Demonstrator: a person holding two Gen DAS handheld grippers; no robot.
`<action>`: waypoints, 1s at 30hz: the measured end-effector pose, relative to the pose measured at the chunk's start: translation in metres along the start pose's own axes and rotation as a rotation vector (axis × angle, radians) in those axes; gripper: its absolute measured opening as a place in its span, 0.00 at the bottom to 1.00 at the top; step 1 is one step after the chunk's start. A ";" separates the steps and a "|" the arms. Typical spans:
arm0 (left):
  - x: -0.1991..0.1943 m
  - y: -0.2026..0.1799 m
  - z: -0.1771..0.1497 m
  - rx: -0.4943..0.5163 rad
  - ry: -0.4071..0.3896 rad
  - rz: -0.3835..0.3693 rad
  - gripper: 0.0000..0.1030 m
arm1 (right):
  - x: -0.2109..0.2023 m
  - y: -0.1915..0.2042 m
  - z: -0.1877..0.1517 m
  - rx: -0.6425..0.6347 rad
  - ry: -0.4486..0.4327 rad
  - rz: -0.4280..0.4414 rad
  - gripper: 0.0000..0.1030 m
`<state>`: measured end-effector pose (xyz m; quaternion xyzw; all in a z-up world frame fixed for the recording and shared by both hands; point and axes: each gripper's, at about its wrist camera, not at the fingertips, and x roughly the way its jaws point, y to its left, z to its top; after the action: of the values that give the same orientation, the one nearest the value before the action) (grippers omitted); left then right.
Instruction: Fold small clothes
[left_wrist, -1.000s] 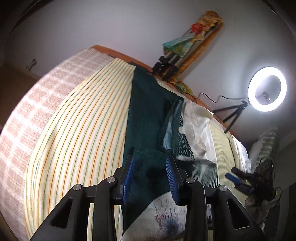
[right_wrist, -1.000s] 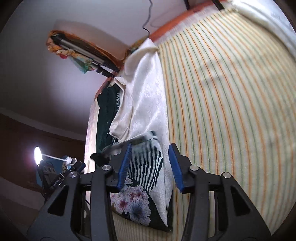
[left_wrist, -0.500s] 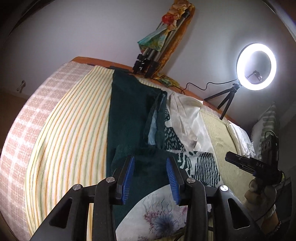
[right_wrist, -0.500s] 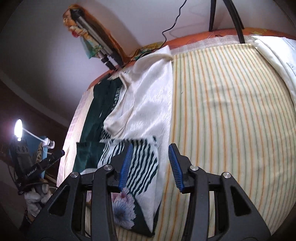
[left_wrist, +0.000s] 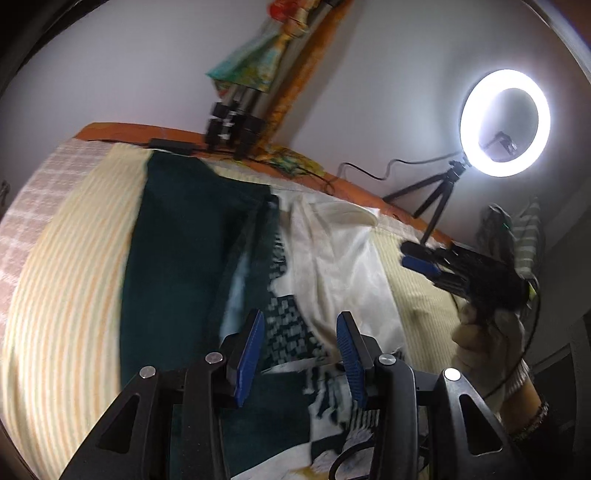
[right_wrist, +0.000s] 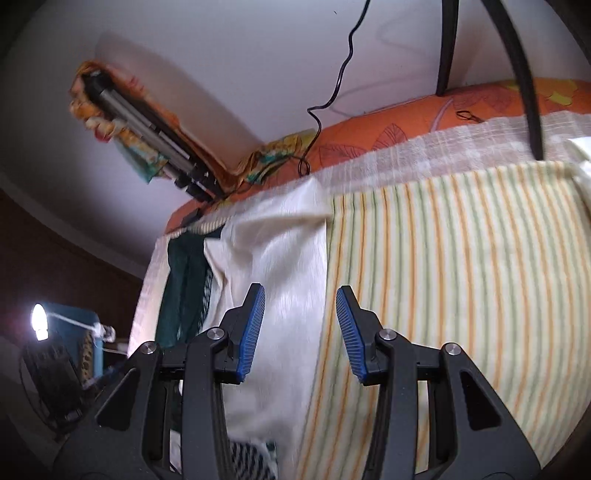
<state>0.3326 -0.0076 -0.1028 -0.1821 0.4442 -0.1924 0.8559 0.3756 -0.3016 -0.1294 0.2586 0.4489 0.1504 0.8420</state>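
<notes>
Left hand-held gripper (left_wrist: 300, 338): I see its jaws just opening, nothing held, above garment (left_wrist: 332, 266).
Right hand-held gripper (right_wrist: 300, 314): part open, empty.
Bed (right_wrist: 461, 258): striped sheet.

Left gripper (left_wrist: 300, 345): jaws just opened wider, nothing clamped between them; shifted off the dark green garment (left_wrist: 177, 258) toward the cream cloth (left_wrist: 332, 258) and striped print. Right gripper (right_wrist: 300, 325): carried up the bed past the floral print, now over the cream cloth's edge beside the striped sheet (right_wrist: 461, 277).
</notes>
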 end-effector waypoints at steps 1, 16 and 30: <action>0.006 -0.005 -0.001 0.015 0.008 -0.012 0.39 | 0.008 -0.003 0.007 0.011 0.003 0.008 0.43; 0.078 -0.032 -0.013 0.142 0.088 -0.001 0.39 | 0.072 -0.010 0.074 0.032 0.009 0.019 0.33; 0.076 -0.027 -0.022 0.144 0.044 -0.010 0.37 | 0.043 -0.056 0.062 0.212 -0.004 0.142 0.45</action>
<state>0.3502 -0.0715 -0.1544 -0.1179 0.4471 -0.2324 0.8557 0.4519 -0.3450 -0.1615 0.3775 0.4413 0.1610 0.7980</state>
